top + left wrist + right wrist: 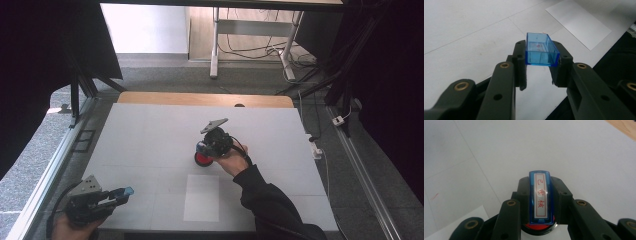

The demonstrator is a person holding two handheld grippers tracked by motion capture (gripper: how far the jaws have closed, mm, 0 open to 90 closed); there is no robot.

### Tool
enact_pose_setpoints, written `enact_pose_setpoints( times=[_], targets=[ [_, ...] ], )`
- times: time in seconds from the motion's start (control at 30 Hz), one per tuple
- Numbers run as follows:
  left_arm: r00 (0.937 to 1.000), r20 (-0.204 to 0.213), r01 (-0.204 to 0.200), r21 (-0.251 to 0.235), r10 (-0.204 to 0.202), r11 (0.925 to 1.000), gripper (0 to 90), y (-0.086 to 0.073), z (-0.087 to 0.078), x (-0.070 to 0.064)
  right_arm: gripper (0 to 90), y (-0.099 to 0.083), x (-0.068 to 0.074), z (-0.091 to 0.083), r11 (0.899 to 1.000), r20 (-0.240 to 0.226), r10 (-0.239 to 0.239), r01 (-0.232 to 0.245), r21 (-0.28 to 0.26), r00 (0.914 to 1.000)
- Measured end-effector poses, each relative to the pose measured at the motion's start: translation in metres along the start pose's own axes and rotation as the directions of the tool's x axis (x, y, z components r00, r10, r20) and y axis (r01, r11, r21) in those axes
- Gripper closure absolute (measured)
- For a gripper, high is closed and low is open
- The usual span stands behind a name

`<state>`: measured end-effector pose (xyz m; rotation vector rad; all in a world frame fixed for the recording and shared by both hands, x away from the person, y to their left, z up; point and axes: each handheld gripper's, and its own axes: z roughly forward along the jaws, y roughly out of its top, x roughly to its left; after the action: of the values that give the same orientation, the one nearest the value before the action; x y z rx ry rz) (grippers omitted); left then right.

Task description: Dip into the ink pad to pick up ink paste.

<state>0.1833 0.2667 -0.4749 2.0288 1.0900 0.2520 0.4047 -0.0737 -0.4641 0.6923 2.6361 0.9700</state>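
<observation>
Your left gripper [125,192] squeezes a clear blue cap [541,49] near the white table's [150,130] front corner. Your right gripper [204,148] squeezes a blue stamp [541,197] over a red pad [202,159]. A grey floor [45,135] surrounds the table.

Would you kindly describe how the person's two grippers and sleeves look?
Both the left gripper and right gripper have black jointed jaws with brass-coloured rivets, a grey three-cornered plate on top and a black trailing cable. The right arm wears a dark sleeve.
</observation>
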Motion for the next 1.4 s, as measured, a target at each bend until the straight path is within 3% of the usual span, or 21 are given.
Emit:
enact_pose_setpoints(
  times=[0.43,0.77,0.97,1.23,1.3,1.4],
  targets=[
    [1.0000,-0.004,-0.003,-0.001,0.003,1.0000,68.3,0.000,0.000,0.000,71.3,-0.004,0.006,0.011,0.998,-0.003,-0.038,0.038,0.045,0.9993],
    [1.0000,-0.002,0.001,0.000,-0.001,1.0000,68.4,0.000,0.000,0.000,71.5,-0.004,0.007,0.014,0.998,0.002,-0.034,0.033,0.062,0.9994],
    [1.0000,-0.001,0.005,0.003,-0.005,1.0000,68.3,0.000,0.000,0.000,71.5,-0.007,-0.002,0.014,0.999,-0.039,0.026,-0.024,0.046,0.9989],
    [1.0000,-0.001,0.008,0.007,-0.008,0.9999,68.4,0.000,0.001,0.000,71.5,-0.014,-0.016,0.015,0.993,-0.107,0.116,-0.115,0.013,0.9874],
    [1.0000,-0.001,0.009,0.008,-0.009,0.9999,68.4,0.000,0.001,0.001,71.6,-0.013,-0.014,0.015,0.994,-0.099,0.108,-0.108,0.012,0.9892],
    [0.9999,-0.002,0.011,0.008,-0.011,0.9999,68.4,0.000,0.001,0.001,71.6,-0.010,-0.005,0.015,0.999,-0.048,0.047,-0.046,0.025,0.9977]
  ],
)
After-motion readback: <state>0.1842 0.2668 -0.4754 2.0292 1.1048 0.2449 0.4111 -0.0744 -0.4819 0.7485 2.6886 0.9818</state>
